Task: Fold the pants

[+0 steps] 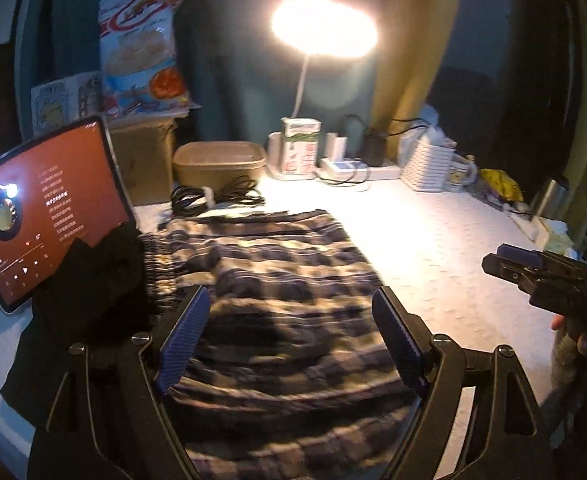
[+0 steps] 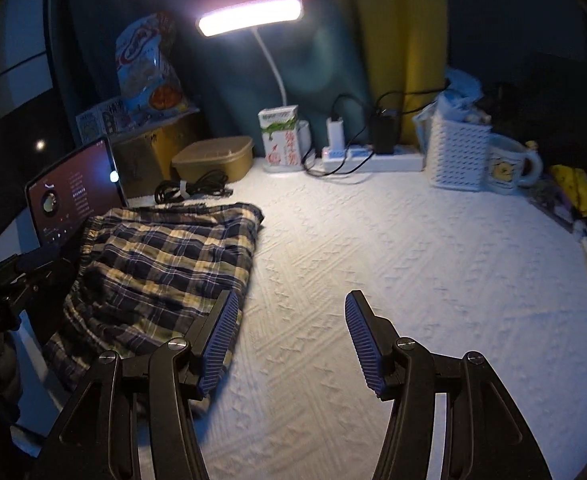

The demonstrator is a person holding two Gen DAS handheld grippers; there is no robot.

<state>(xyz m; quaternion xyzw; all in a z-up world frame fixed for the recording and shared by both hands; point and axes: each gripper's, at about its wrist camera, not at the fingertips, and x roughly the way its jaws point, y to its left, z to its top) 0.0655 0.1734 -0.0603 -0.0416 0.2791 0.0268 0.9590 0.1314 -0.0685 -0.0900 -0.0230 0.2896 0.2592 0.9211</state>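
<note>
The plaid pants (image 1: 277,288) lie folded in a rectangular bundle on the white textured table cover (image 1: 445,248), at its left side. My left gripper (image 1: 289,300) is open and empty, hovering over the near half of the pants with its blue pads spread wide. My right gripper (image 2: 291,308) is open and empty, above the bare cover just right of the pants (image 2: 161,264); its left pad overlaps the pants' right edge. The right gripper also shows in the left wrist view (image 1: 549,276), far right. The left gripper shows in the right wrist view (image 2: 17,280), far left.
A tablet (image 1: 41,208) leans at the left with a dark cloth (image 1: 93,280) before it. Along the back stand a snack bag (image 1: 141,48), box (image 1: 145,156), lidded container (image 1: 219,164), cable coil (image 1: 213,196), lamp (image 2: 253,14), carton (image 2: 279,136), power strip (image 2: 373,156), basket (image 2: 459,152) and mug (image 2: 509,168).
</note>
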